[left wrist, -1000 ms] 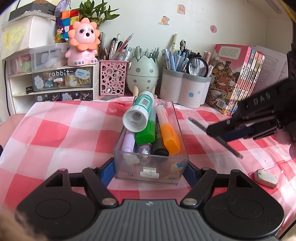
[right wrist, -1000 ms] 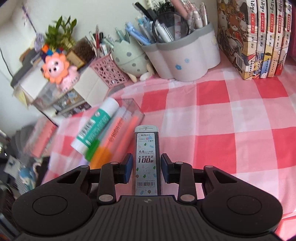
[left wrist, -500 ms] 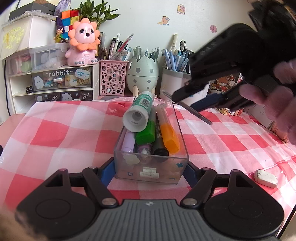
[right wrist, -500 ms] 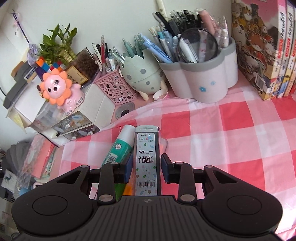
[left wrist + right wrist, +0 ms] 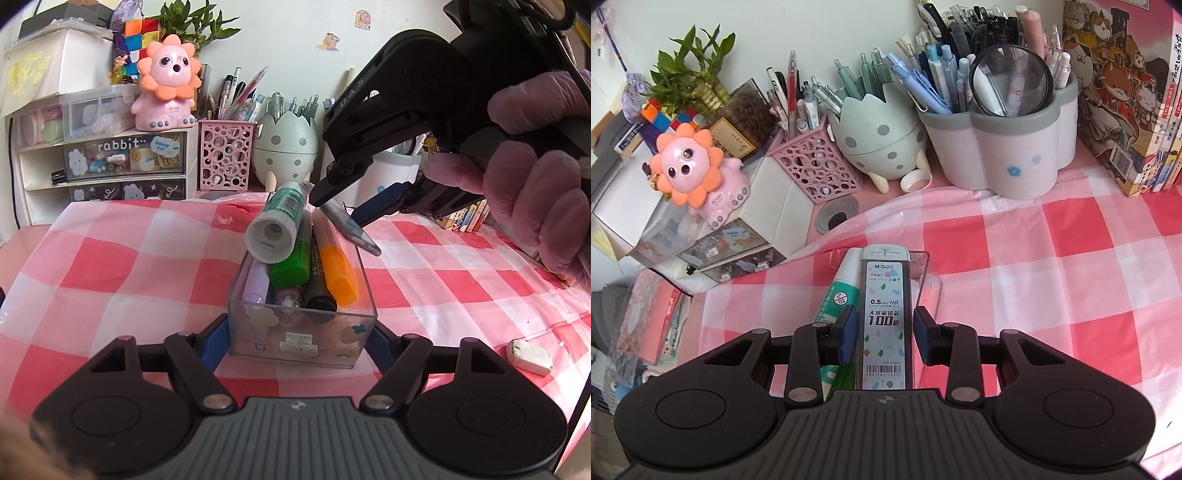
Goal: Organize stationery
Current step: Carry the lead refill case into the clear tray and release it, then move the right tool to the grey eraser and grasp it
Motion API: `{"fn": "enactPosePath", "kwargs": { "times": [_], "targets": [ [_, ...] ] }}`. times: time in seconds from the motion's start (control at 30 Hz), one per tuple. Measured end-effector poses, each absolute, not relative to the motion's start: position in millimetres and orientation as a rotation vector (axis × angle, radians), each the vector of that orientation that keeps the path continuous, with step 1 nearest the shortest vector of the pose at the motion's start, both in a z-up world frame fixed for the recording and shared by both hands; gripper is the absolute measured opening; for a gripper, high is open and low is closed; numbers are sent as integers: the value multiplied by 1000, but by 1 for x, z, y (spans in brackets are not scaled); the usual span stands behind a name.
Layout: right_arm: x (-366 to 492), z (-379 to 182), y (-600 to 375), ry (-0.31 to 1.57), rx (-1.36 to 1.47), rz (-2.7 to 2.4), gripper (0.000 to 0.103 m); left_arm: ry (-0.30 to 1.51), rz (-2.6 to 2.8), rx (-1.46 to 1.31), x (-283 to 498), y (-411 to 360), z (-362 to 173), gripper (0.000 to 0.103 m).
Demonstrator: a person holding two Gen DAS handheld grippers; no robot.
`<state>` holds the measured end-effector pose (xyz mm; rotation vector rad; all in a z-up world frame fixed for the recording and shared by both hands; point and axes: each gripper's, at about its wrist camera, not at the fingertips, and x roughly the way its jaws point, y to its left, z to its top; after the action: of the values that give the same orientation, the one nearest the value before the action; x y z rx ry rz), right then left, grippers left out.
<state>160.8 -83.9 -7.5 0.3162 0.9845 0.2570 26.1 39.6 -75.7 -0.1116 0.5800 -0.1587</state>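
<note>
Clear plastic box [image 5: 301,334] sits on the red-and-white checked cloth [image 5: 122,266] covering the worktop, pinched at its near end between the blue pads of the left tool [image 5: 295,341], which is closed on its side walls. Inside the box: a white and green glue stick [image 5: 279,221] lying propped on top with its base toward the camera, a green highlighter [image 5: 293,258], an orange highlighter [image 5: 338,269], a black marker [image 5: 319,295], a lilac-capped pen [image 5: 255,284] and a small purple patterned item, too small to identify. Right tool [image 5: 884,334] hangs over the far end of the box, angled downward, with a flat pencil-lead case [image 5: 885,325] between its pads; the jaws are opening, and in the right wrist view a slim gap shows on either side of the case, so the pads no longer press it. From the left wrist view the case [image 5: 351,227] slants down above the box's far right corner. A gloved hand [image 5: 535,184] works the right tool. A white eraser [image 5: 529,357] lies on the cloth, well apart to the right of the box. Along the wall behind: pink lattice pen cup [image 5: 816,166], egg-shaped holder [image 5: 879,144] with pens, grey-rimmed white pot [image 5: 1008,155] holding pens and a magnifying glass [image 5: 1012,79], upright books [image 5: 1123,96], and a small drawer unit [image 5: 125,158] topped by a pink lion figure [image 5: 166,88].
</note>
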Motion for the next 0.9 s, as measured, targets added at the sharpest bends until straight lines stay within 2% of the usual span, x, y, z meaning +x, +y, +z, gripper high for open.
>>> {"fn": "enactPosePath", "kwargs": {
  "times": [0.5, 0.67, 0.9],
  "targets": [
    [148, 8, -99, 951, 334, 306, 40, 580, -158, -110, 26, 40, -76, 49],
    [140, 10, -119, 925, 313, 288, 56, 580, -158, -110, 26, 40, -76, 49],
    [123, 8, -154, 887, 287, 266, 67, 580, -158, -110, 26, 40, -76, 49]
  ]
}}
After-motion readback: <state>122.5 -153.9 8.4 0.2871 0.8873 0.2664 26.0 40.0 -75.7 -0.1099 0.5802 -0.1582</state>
